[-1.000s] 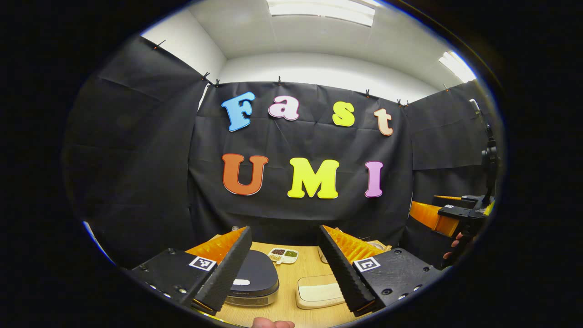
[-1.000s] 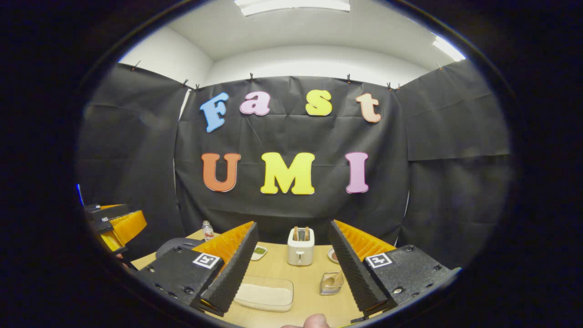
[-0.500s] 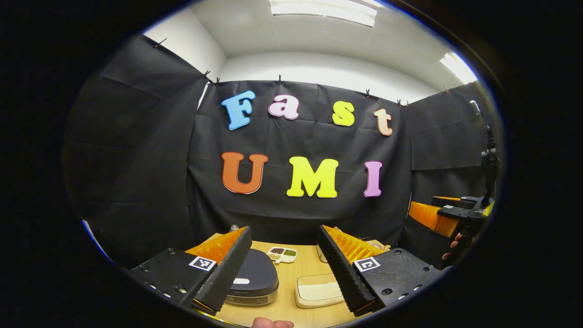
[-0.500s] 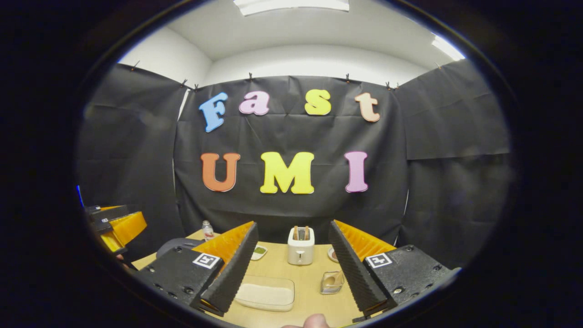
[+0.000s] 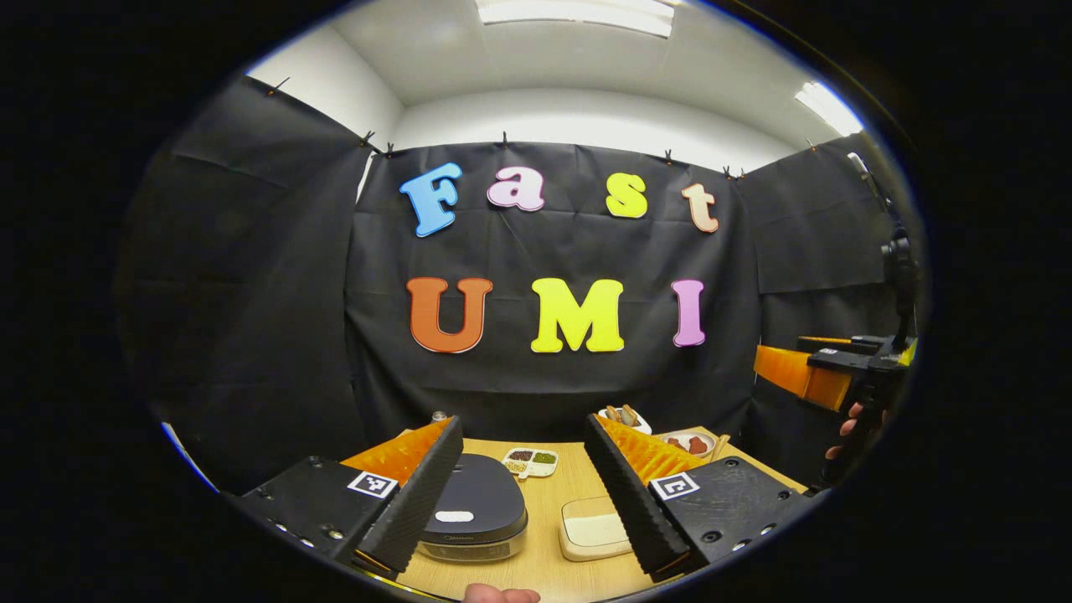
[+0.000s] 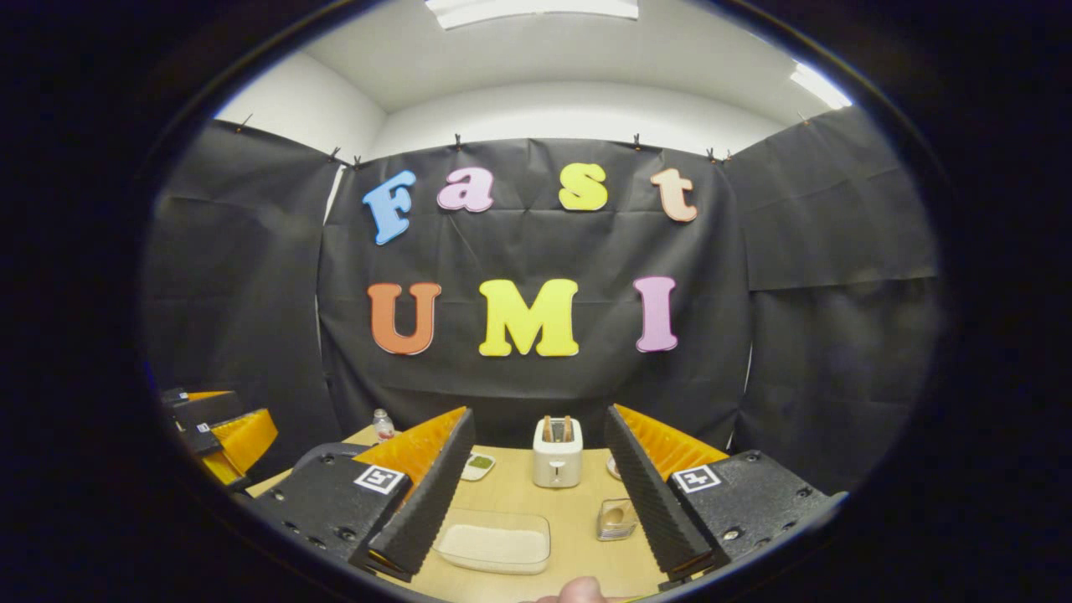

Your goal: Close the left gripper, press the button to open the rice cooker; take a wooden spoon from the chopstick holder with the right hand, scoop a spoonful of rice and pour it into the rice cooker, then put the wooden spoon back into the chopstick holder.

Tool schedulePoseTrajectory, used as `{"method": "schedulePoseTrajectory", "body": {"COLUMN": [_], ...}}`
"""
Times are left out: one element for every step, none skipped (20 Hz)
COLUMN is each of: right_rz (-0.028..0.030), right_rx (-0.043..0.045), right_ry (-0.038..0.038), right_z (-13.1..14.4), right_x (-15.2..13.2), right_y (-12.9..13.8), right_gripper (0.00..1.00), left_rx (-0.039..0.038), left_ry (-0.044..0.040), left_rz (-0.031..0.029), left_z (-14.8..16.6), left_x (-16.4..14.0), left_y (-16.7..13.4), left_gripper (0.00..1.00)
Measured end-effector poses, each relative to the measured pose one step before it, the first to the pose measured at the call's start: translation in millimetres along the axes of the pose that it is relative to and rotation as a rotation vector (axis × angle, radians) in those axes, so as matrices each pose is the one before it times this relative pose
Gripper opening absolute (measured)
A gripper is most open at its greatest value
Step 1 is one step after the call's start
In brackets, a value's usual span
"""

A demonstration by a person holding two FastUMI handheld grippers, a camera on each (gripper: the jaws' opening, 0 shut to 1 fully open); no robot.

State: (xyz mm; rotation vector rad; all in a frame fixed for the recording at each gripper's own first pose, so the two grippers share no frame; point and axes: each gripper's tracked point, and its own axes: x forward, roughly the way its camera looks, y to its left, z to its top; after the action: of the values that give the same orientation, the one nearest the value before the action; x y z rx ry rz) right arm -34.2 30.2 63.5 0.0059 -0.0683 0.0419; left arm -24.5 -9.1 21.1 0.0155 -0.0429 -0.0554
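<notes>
The left tool (image 5: 523, 494) is held up above the near edge of the wooden surface (image 5: 544, 494), with its two fingers spread wide and nothing between them. In the left gripper view the rice cooker (image 5: 473, 517) sits near the front edge of the surface, partly behind the left finger, and its dark lid is down. Just to its right is a clear box of rice (image 5: 593, 536). Behind them, toward the far edge, is a small divided dish (image 5: 530, 461) with little heaps of food. Farther right, near the far right corner, are two more small plates (image 5: 687, 441) of food. The right tool (image 5: 808, 377) shows at the right side of this view, up in the air, with a hand (image 5: 846, 435) under it.

The right tool (image 6: 540, 494) also has its fingers spread wide, holding nothing. In the right gripper view the box of rice (image 6: 494, 544) lies near the front edge. To its right is the chopstick holder (image 6: 615, 519) with the wooden spoon (image 6: 614, 515) in it. A white toaster (image 6: 557, 452) stands near the far edge, and a small bottle (image 6: 383, 425) is at the far left corner. The left tool (image 6: 222, 431) shows at the left side.
</notes>
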Motion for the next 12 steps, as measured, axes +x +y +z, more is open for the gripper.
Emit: {"method": "schedulePoseTrajectory", "body": {"right_rz": [0.00597, 0.00734, 0.00602, 0.00301, 0.00143, 0.00415, 0.00756, 0.00991, 0.01043, 0.00248, 0.00132, -0.00015], "right_rx": [-0.00179, -0.00092, -0.00149, -0.00509, -0.00401, -0.00158, 0.00033, 0.00291, 0.00114, 0.00042, -0.00030, 0.00081], "right_ry": [-0.00040, -0.00280, -0.00111, 0.00098, 0.00179, 0.00504, 0.00748, 0.00841, 0.00682, 0.00181, -0.00051, -0.00245], "right_z": [1.57, 2.25, 0.19, -0.83, -0.88, -1.47, -2.24, -2.11, -1.00, -0.53, 0.25, 0.22], "right_x": [0.93, 0.41, 1.10, -0.01, -0.74, 0.23, 0.61, -0.58, -0.20, -0.41, -0.63, -0.16], "right_y": [3.03, 4.49, 3.89, 2.56, 2.36, 4.84, 4.44, 4.58, 4.54, 0.63, 0.78, 0.45], "right_gripper": [1.00, 1.00, 1.00, 1.00, 0.99, 1.00, 1.00, 1.00, 1.00, 1.00, 1.00, 1.00], "left_rx": [0.00296, 0.00018, 0.00066, 0.00317, 0.00774, 0.00976, 0.00786, 0.00111, -0.00513, -0.00612, -0.00290, 0.00009], "left_ry": [0.00447, 0.00456, -0.00042, 0.00140, 0.00015, 0.00761, 0.00540, 0.00155, -0.00291, -0.00052, -0.00007, -0.00141], "left_rz": [-0.00216, -0.00336, -0.00042, -0.00326, -0.00261, -0.00269, 0.00228, 0.00227, -0.00147, 0.00029, 0.00200, 0.00359], "left_z": [-0.33, -1.12, -0.60, -1.85, -1.11, -3.39, -3.19, -1.01, 1.33, 0.52, -1.54, 0.21], "left_x": [1.83, 0.50, -0.71, -1.20, -0.89, -0.98, -1.38, -0.71, -1.85, -0.41, -0.72, -0.12], "left_y": [0.06, 0.29, 1.06, 0.95, 0.98, 0.33, 2.26, 1.63, 0.53, 0.63, 1.36, 1.80], "left_gripper": [0.94, 0.94, 0.95, 0.95, 0.95, 0.95, 0.94, 0.94, 0.94, 0.94, 0.94, 1.00]}}
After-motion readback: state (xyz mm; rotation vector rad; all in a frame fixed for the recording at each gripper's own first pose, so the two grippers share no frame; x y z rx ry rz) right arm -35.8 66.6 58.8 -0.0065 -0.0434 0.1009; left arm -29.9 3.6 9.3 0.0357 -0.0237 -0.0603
